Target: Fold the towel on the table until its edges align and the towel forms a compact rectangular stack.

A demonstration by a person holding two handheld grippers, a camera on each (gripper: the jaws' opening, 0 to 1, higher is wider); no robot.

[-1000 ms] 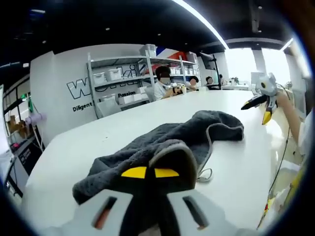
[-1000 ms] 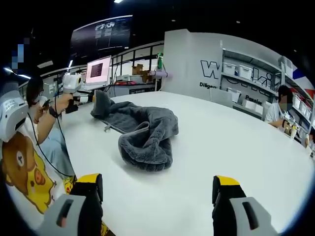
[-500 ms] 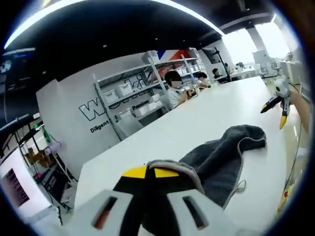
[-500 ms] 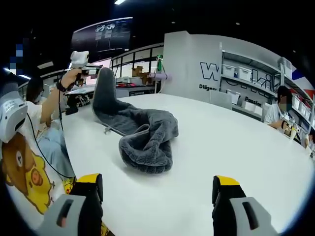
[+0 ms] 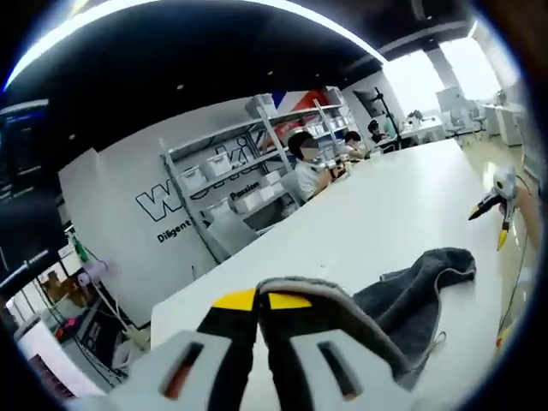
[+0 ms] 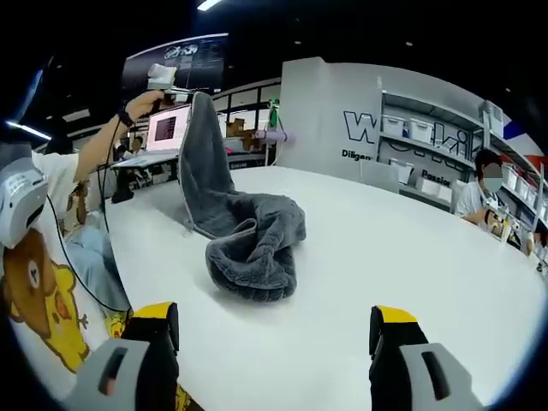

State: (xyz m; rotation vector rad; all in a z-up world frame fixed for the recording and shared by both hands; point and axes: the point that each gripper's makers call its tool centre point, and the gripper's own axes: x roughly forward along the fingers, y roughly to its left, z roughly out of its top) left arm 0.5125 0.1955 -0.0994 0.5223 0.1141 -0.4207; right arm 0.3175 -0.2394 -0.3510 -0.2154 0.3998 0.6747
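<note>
A wide white table (image 6: 385,257) spreads across the right gripper view. On it, at about 11 o'clock from that view's centre, lies a dark grey towel (image 6: 248,244), bunched in a rounded heap, with one end lifted high off the table. The left gripper (image 6: 175,86) holds that raised end up at 11 o'clock, gripped in a person's hand. In the left gripper view its yellow-tipped jaws are pressed together on the towel's hemmed edge at 6 o'clock, and the cloth trails away toward 4 o'clock. The right gripper (image 6: 278,330) sits low at 6 o'clock, jaws spread wide apart over bare tabletop, holding nothing.
</note>
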